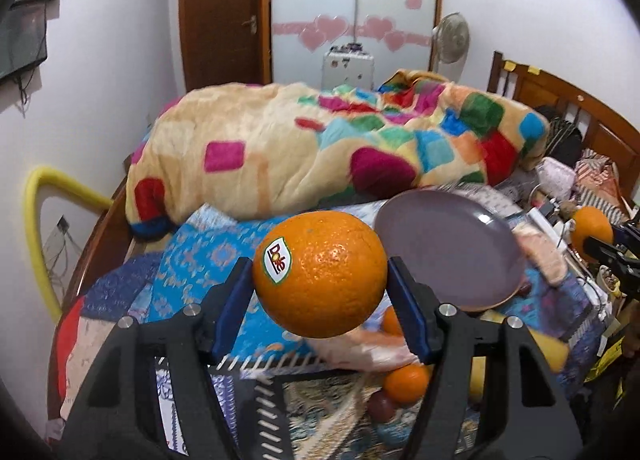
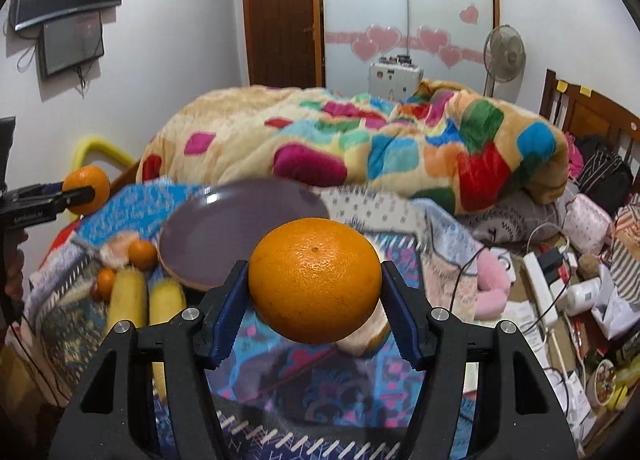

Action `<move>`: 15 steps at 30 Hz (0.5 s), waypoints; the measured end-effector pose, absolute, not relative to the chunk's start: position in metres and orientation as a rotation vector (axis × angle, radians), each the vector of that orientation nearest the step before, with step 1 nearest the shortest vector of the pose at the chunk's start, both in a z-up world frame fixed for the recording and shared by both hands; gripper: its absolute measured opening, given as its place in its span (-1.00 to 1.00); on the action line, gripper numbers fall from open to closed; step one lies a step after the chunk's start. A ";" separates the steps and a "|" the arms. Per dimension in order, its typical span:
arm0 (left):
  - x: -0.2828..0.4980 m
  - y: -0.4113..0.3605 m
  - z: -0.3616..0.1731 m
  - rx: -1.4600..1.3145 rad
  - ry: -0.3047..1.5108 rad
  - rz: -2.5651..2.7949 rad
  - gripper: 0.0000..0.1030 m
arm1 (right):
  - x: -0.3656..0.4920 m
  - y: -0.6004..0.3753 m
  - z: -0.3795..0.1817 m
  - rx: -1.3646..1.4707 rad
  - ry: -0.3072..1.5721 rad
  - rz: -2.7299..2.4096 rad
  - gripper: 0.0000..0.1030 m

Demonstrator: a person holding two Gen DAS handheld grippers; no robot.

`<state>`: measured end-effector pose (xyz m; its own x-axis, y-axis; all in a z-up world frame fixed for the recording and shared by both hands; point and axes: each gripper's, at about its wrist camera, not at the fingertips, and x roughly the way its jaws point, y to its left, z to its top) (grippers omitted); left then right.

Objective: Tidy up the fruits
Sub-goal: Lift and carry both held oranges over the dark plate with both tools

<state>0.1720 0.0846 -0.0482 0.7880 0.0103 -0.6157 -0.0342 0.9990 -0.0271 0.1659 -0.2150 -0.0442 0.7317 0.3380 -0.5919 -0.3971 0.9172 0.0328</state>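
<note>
Oranges were what you held, one in each gripper. Your left gripper (image 1: 320, 280) was clamped on the labelled orange (image 1: 320, 274), blue pads pressed to its two sides, the fruit clear of the bedcover. Your right gripper (image 2: 314, 284) gripped the plain orange (image 2: 315, 280) the same way, also lifted off the cloth. The plate (image 1: 448, 248) lay just ahead of both, empty, tilted on the soft bedding.

What could have gone wrong: each orange was round and slick, pinched only at its widest part, so a jolt or a slight easing of your squeeze could have let it roll out. The plate sat on uneven fabric, so an orange set near its rim might have tipped it or rolled off. With both grippers heading for the same plate, you also risked knocking them together.

The left view showed the sticker on its orange and a small orange (image 1: 406, 382) below the gripper. Only the right view showed two yellow fruits (image 2: 146, 300) lying side by side left of the plate, a small orange (image 2: 142, 254) beside its rim, and the cluttered cables (image 2: 540, 284) to the right.
</note>
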 end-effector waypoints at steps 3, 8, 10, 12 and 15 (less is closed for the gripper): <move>0.177 0.072 -0.037 -0.027 0.643 -0.002 0.29 | 0.167 -0.215 -0.032 -0.095 0.592 0.401 0.18; 0.190 0.057 -0.025 -0.028 0.625 -0.042 0.29 | 0.175 -0.212 -0.014 -0.086 0.540 0.404 0.18; 0.195 0.051 -0.023 -0.027 0.621 -0.050 0.29 | 0.180 -0.207 -0.009 -0.089 0.521 0.405 0.18; 0.202 0.046 -0.022 -0.030 0.622 -0.062 0.29 | 0.184 -0.204 -0.006 -0.090 0.512 0.410 0.18; 0.212 0.039 -0.023 -0.032 0.628 -0.077 0.29 | 0.196 -0.197 -0.005 -0.087 0.509 0.413 0.18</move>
